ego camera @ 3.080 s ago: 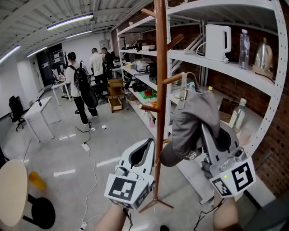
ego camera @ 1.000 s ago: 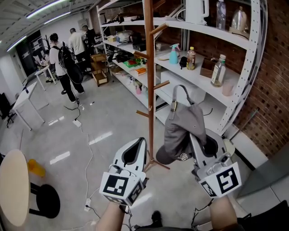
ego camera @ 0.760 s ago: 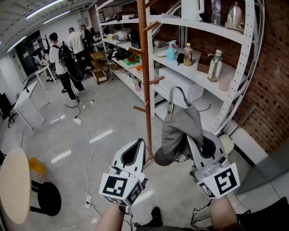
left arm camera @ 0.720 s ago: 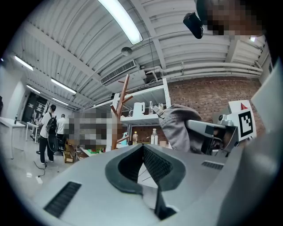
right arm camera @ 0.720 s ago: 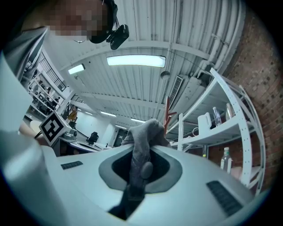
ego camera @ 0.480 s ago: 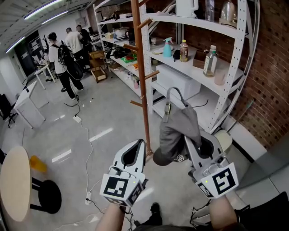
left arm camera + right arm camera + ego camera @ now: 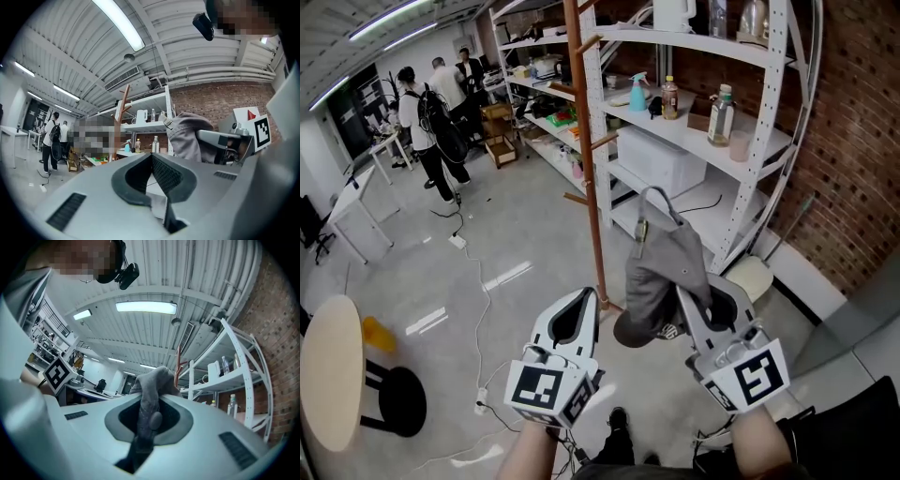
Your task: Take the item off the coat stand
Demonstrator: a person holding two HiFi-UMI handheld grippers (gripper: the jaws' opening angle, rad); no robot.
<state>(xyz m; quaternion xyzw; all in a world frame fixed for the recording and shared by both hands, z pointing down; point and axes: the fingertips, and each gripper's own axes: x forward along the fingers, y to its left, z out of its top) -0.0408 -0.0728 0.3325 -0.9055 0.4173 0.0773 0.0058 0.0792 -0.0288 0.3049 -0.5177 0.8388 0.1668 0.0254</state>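
**Far left of the left fingers:** black stool on the floor. A yellow object lies near it. Standing persons are well beyond.

**Left gripper:** held low, with its marker cube toward the person. Left fingers are pressed together at the tips, with nothing between them.

**Coat stand:** brown wooden pole with short pegs, upright on the floor. It rises just beyond the left fingertips.

**Grey cap:** the task's item.
- It is off the stand, just right of the pole and apart from the pole and its pegs.
- It stands out past the right fingers, to the right of the left fingers and clear of them.
- The crown is draped and slack, with the strap loop and buckle at its far end.

**Right gripper:** marker cube toward the person. Right fingers are clamped on a fold of the cap's cloth. In the right gripper view the fabric runs down the gap between them and bunches above the tips.

**White shelf rack:** beyond and right of the right fingers. It carries bottles, a blue spray bottle and a white box.

**Brick wall:** behind the rack, at far right.
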